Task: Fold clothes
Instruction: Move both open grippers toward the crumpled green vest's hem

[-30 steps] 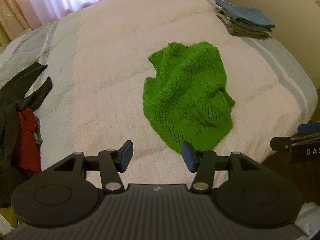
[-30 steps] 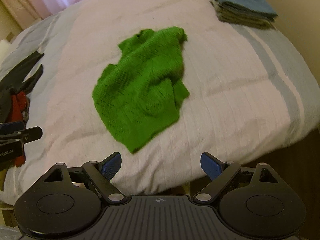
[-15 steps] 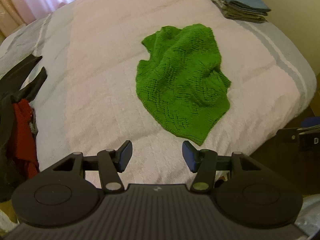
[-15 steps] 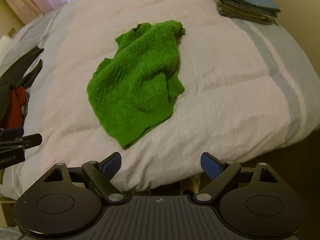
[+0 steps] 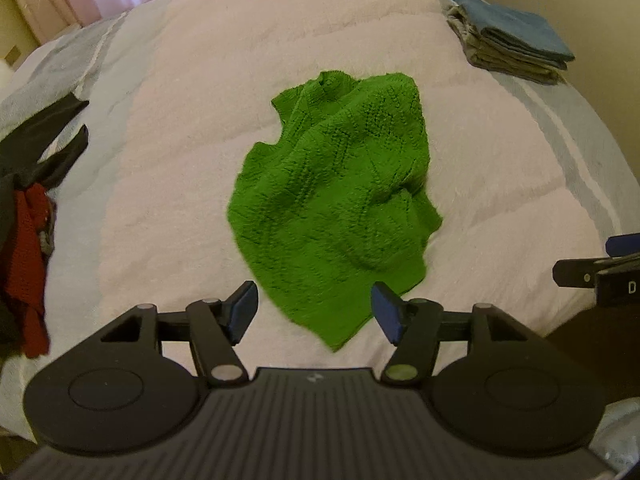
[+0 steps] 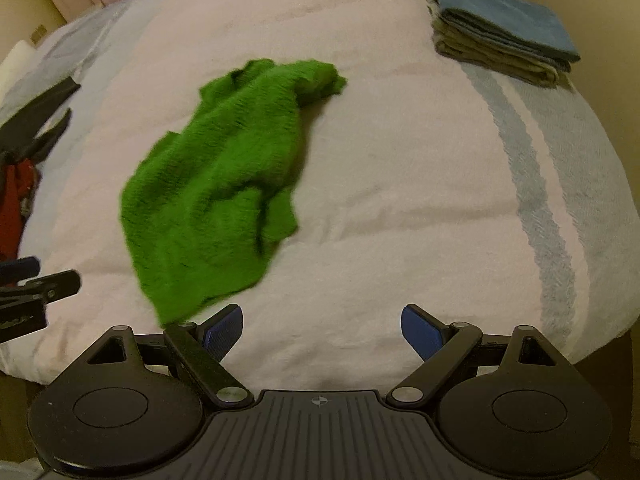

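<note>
Crumpled green open-knit sweater (image 5: pixel 336 204) lies mid-bed on the fuzzy pale-pink quilted blanket (image 5: pixel 192 128); left gripper (image 5: pixel 314 310) and right gripper (image 6: pixel 322 330) both spread wide, empty; "D" legible on right gripper's body.

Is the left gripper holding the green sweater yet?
No: the left gripper is open and empty above the bed, its blue fingertips either side of the crumpled green sweater's near corner, not closed on it.
</note>
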Tool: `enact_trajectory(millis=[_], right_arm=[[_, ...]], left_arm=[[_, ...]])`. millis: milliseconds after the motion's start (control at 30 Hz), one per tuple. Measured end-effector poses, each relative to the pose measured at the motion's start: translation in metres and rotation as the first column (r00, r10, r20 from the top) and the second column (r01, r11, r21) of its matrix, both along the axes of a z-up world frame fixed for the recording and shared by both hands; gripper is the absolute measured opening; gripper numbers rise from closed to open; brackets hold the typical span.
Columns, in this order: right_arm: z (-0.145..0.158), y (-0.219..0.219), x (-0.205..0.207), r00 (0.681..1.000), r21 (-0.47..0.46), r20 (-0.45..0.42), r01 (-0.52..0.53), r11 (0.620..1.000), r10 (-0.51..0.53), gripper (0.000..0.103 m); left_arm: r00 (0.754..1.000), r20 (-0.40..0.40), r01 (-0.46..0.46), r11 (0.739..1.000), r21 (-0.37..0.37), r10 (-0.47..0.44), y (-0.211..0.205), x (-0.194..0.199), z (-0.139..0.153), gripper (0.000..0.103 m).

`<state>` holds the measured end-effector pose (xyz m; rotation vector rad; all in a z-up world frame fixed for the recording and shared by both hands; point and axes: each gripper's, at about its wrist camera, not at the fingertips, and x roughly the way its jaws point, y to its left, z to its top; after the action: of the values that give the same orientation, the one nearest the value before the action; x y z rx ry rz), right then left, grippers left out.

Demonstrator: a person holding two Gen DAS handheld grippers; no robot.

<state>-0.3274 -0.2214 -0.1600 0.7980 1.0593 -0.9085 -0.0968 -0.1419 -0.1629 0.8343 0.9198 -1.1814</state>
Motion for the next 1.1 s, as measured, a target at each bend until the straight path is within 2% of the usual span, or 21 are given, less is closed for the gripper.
enact_trajectory(millis=[167,400,700,1100], right_arm=[[-0.017,-0.015,-0.013,1.0,0.054,0.009,-0.025,0.998,0.025,0.089],[-0.052,-0.03,-0.016,0.999,0.089,0.012,-0.031,0.996,0.031,0.089],[-0.102,-0.059,-0.013,0.998,0.116,-0.068,0.02,0.993,-0.013,0.089],[-0.126,-0.091,0.014,0.998,0.066,-0.049,-0.032,0.997,0.035,0.089]], left_arm=[[0.998,-0.014,-0.068,0.997,0.033,0.069,-0.001,-0.014,-0.012,0.059],[0.983,-0.007,-0.182,0.978,0.104,0.184,0.004,-0.001,-0.035,0.059],[0.959,-0.005,-0.276,0.939,0.205,0.283,0.005,0.041,-0.096,0.059],[0.948,-0.032,-0.306,0.934,0.184,0.317,-0.012,0.07,-0.139,0.059]])
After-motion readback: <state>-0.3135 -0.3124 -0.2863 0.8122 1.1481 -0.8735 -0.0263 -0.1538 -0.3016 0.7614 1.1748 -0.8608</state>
